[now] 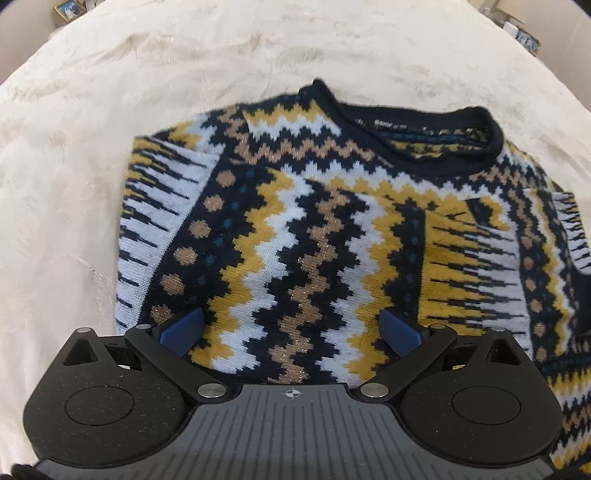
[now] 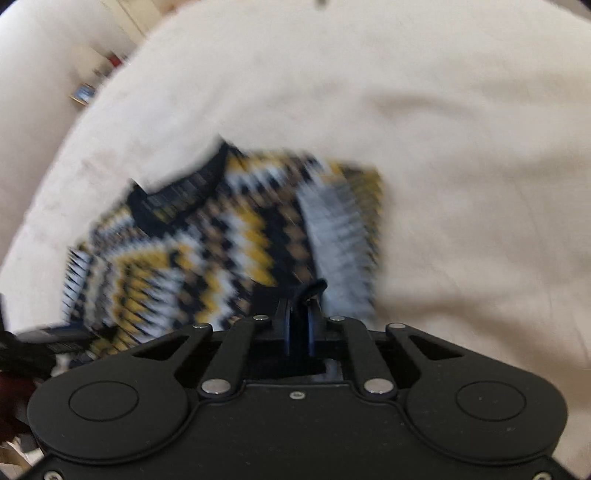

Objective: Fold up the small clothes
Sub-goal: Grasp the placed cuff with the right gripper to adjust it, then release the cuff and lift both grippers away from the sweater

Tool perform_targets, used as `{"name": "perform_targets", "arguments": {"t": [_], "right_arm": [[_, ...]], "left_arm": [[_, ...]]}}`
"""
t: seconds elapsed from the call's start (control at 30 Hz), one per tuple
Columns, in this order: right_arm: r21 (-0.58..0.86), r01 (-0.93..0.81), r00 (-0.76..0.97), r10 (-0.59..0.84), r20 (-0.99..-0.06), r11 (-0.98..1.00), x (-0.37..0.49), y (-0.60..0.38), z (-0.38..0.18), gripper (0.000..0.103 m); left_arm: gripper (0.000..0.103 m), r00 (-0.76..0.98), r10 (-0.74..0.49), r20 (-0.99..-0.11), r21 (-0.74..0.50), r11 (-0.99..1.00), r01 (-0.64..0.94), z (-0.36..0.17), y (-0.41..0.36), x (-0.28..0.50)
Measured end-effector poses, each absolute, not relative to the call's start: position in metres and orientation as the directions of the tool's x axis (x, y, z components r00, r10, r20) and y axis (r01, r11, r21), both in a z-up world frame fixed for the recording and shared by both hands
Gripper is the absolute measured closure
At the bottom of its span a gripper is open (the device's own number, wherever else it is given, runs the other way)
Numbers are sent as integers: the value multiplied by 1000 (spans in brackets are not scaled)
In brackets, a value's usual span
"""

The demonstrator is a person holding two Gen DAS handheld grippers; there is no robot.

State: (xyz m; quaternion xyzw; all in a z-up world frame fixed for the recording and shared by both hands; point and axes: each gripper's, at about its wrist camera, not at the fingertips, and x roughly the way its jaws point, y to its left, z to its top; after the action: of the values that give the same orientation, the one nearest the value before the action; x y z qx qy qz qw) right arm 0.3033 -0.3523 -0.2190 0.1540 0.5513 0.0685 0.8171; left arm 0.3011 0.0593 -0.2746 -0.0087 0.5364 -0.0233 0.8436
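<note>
1. Sweater: knit in navy, mustard, white and tan zigzags, lying front up on a cream blanket. It sits in the near half of the blanket, with bare blanket all round its far side.
2. Collar: a dark rolled band at the far end of the garment, open, with a label visible inside it. Text on the label is too small to read.
3. Both sleeves look folded in over the body. One striped sleeve panel lies along the left edge in the left wrist view, another lies across the right side.
4. Left gripper: fingers spread wide, blue pads well apart, nothing between them. It points down over the lower middle of the sweater. Cannot tell whether the tips touch the knit.
5. Right gripper: fingers pressed nearly together, pinching a dark navy edge of the sweater that sticks up between the tips. Cannot tell whether that edge is cuff or hem.
6. Right wrist view is heavily motion-blurred. Sweater is still recognisable by its pattern, with the collar towards the upper left.
7. Background: a small framed picture beyond the blanket's far left edge, and more small items at the far right, too blurred to identify.
8. A dark shape at the left edge of the right wrist view. Cannot tell what it is.
</note>
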Motion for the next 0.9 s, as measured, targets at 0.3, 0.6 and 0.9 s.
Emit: {"name": "perform_targets", "arguments": {"t": [0.3,0.6,0.9], "right_arm": [[303,30,367,271,-890,953,306,-346,-230,86],[275,18,366,249,-897,961,306,-338,-233,67],[263,5,410,238,-880,965,277,-350,-220,29]], "left_arm": [[0,417,-17,-909,-1,999,38,-277,66,290],[0,443,-36,-896,-18,999,45,-266,67,284],[0,481,-37,-876,-32,999,19,-235,69,246]]}}
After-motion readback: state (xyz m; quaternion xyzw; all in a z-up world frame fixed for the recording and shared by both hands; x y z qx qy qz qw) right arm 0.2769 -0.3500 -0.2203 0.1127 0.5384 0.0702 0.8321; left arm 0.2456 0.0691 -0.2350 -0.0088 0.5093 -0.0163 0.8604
